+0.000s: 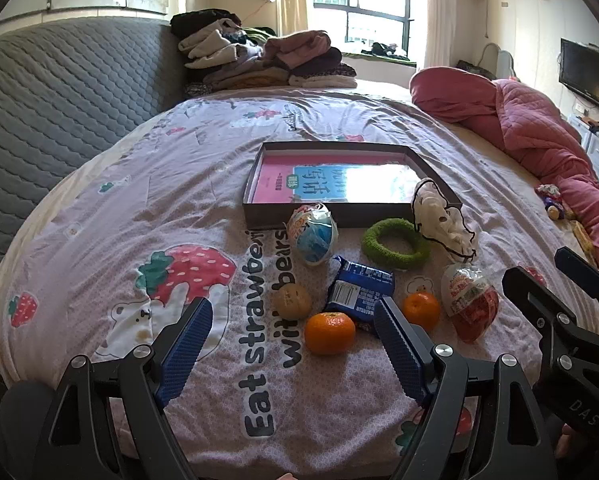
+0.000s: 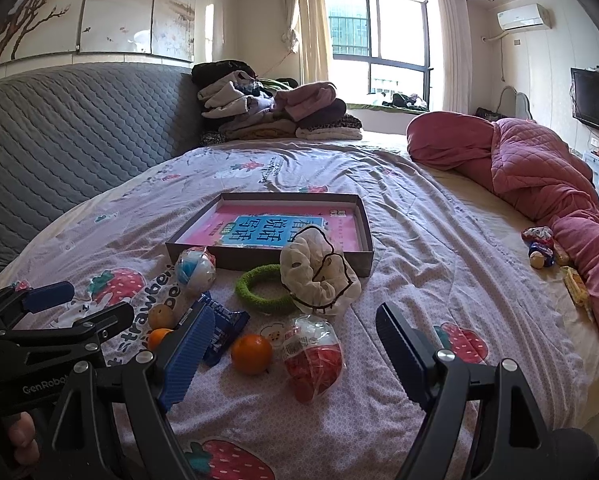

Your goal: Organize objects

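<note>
On the strawberry-print bedspread a shallow grey box (image 1: 267, 222) (image 2: 251, 262) holds a pink book. In front of it lie a blue-white wrapped egg (image 1: 313, 234) (image 2: 197, 270), a green ring (image 1: 395, 244) (image 2: 259, 288), a white scrunchie (image 1: 443, 216) (image 2: 319, 276), a blue snack packet (image 1: 359, 288) (image 2: 223, 332), a brown nut (image 1: 293, 300) (image 2: 161, 316), two oranges (image 1: 330, 332) (image 2: 251, 354) and a red wrapped egg (image 1: 473, 304) (image 2: 313, 360). My left gripper (image 1: 293, 308) (image 2: 93, 304) hovers open before the nut and the near orange. My right gripper (image 2: 295, 314) (image 1: 539, 266) is open above the red egg, holding nothing.
A rumpled pink quilt (image 1: 539, 132) (image 2: 539, 168) lies along the right, with small snack packets (image 2: 543, 248) beside it. Folded clothes (image 1: 267, 60) are stacked at the far end. A grey padded headboard (image 1: 59, 100) bounds the left side.
</note>
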